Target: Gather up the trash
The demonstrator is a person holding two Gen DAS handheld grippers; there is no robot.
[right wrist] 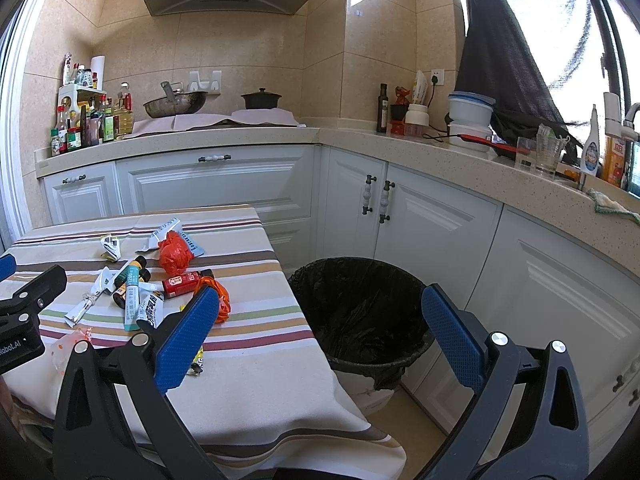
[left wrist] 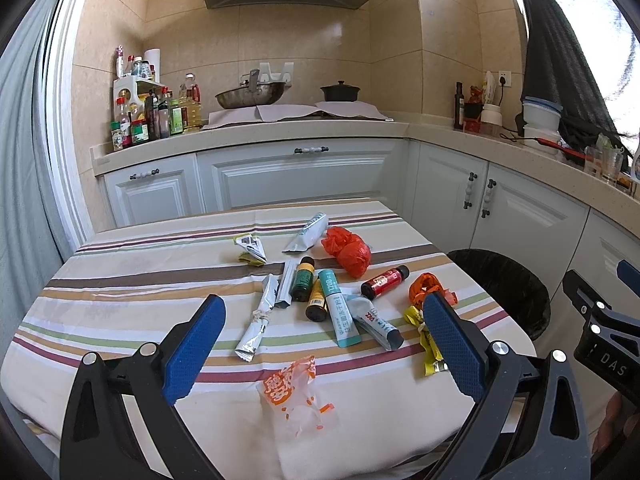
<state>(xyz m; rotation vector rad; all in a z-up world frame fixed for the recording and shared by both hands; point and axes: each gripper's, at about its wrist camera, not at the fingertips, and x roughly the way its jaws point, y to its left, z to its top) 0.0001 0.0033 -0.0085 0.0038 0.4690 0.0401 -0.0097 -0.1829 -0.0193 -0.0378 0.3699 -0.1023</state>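
So nothing's been grabbed yet as far as I can tell. Both tools hang over the near edge of the tabletop [left wrist: 120,292] with their blue pads spread wide and nothing between them. The left hand-held gripper [left wrist: 324,344] looks straight at the trash pile in the middle of the striped cloth. The right hand-held gripper [right wrist: 320,328] sits off the tabletop's right edge and mostly faces the black-lined bin [right wrist: 360,304] on the floor.

The closest piece to the left one is the clear orange-printed wrapper [left wrist: 296,392], lying flat near the near edge, just ahead and roughly centred between the pads. Its long axis runs more or less away from the camera, so I'd guess the jaws already sit across its narrow side.

Further in are the white-and-teal tube [left wrist: 340,312], the red bottle [left wrist: 384,280] and the crumpled red bag [left wrist: 348,250]. The yellow wrapper [left wrist: 424,336] touches the left tool's right pad, near the right edge by the bin.
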